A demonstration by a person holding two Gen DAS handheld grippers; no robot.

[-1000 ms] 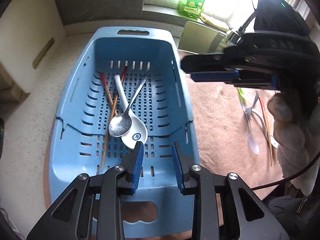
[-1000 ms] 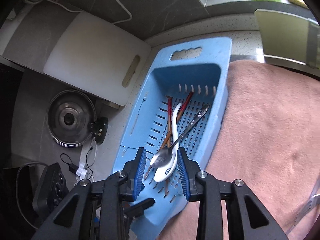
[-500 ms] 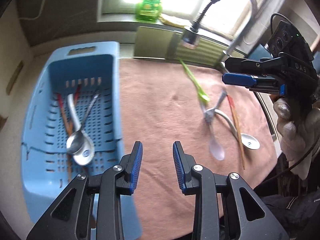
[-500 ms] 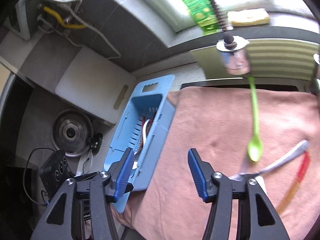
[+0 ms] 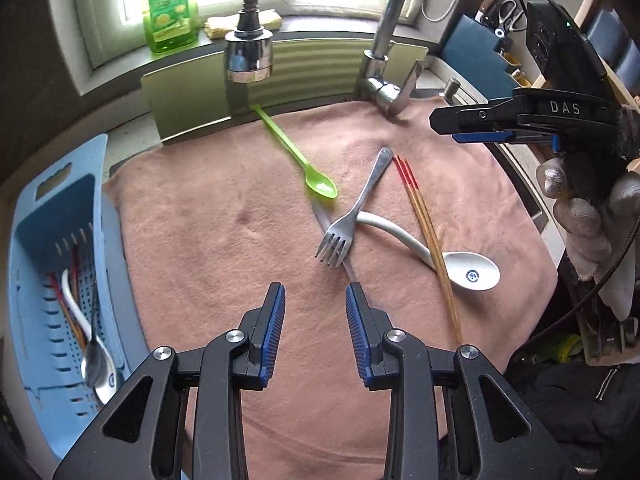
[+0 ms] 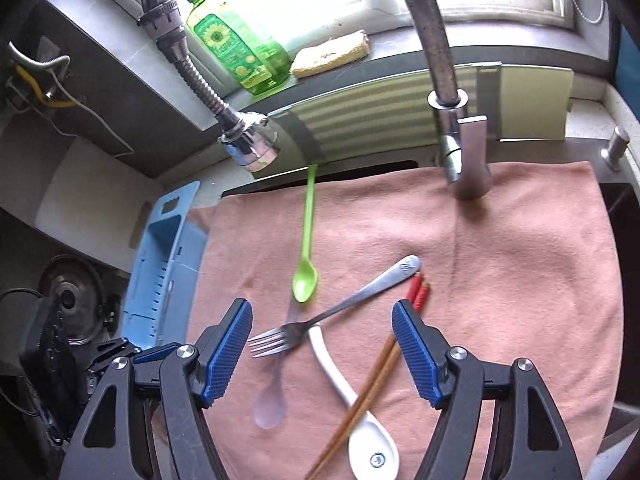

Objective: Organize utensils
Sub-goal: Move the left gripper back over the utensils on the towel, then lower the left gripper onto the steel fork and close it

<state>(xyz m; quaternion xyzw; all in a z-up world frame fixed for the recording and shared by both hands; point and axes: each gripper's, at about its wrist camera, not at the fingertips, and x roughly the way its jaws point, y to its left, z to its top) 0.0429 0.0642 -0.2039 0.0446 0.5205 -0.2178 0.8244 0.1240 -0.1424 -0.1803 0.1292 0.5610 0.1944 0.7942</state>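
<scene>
Left gripper: off the basket now, jaws apart over bare towel, nothing between them.
Right gripper: jaws have just been opening, spread wide, empty, above the fork.
Utensils: fork, white spoon, chopsticks, green spoon lie crossed on the pink towel.
Blue basket: slid to far left, holding spoons and chopsticks.
</scene>
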